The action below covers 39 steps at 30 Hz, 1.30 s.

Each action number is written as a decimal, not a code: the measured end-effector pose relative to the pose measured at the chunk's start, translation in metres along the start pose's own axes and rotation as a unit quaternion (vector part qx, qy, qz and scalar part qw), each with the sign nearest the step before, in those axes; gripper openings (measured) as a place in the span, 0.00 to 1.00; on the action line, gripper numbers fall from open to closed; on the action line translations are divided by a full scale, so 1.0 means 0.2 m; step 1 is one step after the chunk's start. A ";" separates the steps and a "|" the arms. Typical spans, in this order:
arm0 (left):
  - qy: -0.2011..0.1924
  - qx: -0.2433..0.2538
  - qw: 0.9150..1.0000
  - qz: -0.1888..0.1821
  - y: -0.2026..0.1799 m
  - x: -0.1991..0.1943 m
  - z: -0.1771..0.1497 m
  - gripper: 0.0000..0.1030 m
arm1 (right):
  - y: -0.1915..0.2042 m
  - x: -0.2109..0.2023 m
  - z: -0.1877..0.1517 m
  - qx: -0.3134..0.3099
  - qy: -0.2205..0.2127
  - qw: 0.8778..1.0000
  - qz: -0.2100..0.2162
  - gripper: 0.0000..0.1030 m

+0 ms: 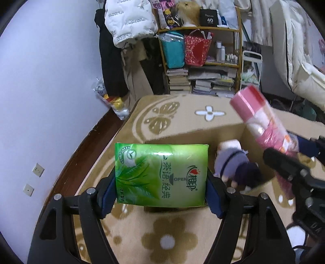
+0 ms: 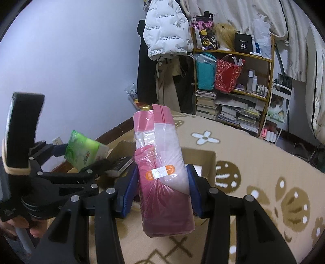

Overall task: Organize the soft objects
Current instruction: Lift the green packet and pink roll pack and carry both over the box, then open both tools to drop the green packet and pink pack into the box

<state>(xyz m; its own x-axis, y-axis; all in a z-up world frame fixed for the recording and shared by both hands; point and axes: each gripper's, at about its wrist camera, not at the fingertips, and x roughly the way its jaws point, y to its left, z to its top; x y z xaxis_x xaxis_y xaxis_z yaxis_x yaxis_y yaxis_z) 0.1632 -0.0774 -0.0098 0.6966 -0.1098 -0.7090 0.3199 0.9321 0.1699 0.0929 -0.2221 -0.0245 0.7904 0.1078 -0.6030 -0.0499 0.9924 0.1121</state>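
My left gripper (image 1: 161,189) is shut on a green tissue pack (image 1: 161,174), held flat above the near edge of an open cardboard box (image 1: 193,132). Its blue pads press both short sides. In the right wrist view that tissue pack (image 2: 85,151) shows at the left in the left gripper (image 2: 81,160). My right gripper (image 2: 162,192) is shut on a pink and white plastic-wrapped soft bundle (image 2: 162,162), lifted over the box (image 2: 209,162). From the left wrist view the bundle (image 1: 260,119) slants above the box's right side, held by the right gripper (image 1: 292,160). A soft doll (image 1: 233,162) in grey and dark blue lies inside the box.
The box stands on a beige flower-patterned rug (image 1: 168,241). Behind it a wooden shelf (image 1: 203,61) holds bags, bottles and stacked books. A white padded jacket (image 1: 130,18) and dark clothes hang at the back. A plastic bag (image 1: 113,101) lies by the wall. A hand (image 2: 22,225) grips the left handle.
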 end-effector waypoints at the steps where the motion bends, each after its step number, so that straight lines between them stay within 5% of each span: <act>1: -0.003 0.003 1.000 -0.001 0.00 0.02 0.01 0.71 | 0.00 0.03 0.01 -0.001 0.002 1.000 -0.001 0.48; 6: -0.008 0.020 1.000 0.006 -0.03 0.11 0.03 0.71 | -0.01 0.15 -0.02 -0.009 0.020 1.000 -0.001 0.48; 17: 0.005 -0.026 1.000 -0.005 0.00 0.26 0.00 0.72 | -0.02 0.36 -0.08 -0.042 0.056 0.997 0.013 0.50; 21: 0.005 -0.034 0.999 0.005 0.02 0.27 0.00 0.85 | -0.04 0.38 -0.09 -0.032 0.057 0.998 0.013 0.50; 29: -0.022 -0.026 0.998 0.048 0.05 0.18 -0.01 1.00 | -0.11 0.32 -0.08 0.011 0.048 0.999 0.002 0.90; 39: -0.030 -0.060 0.996 0.057 0.14 -0.03 -0.01 1.00 | -0.13 0.15 -0.01 0.030 0.022 0.999 -0.019 0.98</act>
<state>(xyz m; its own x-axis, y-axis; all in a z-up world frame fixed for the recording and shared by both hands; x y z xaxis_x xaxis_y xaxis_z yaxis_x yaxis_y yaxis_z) 0.1670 -0.0509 -0.0021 0.7630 -0.0173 -0.6461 0.1595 0.9738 0.1623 0.1174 -0.2440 -0.0472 0.7638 0.0747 -0.6412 0.0161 0.9908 0.1347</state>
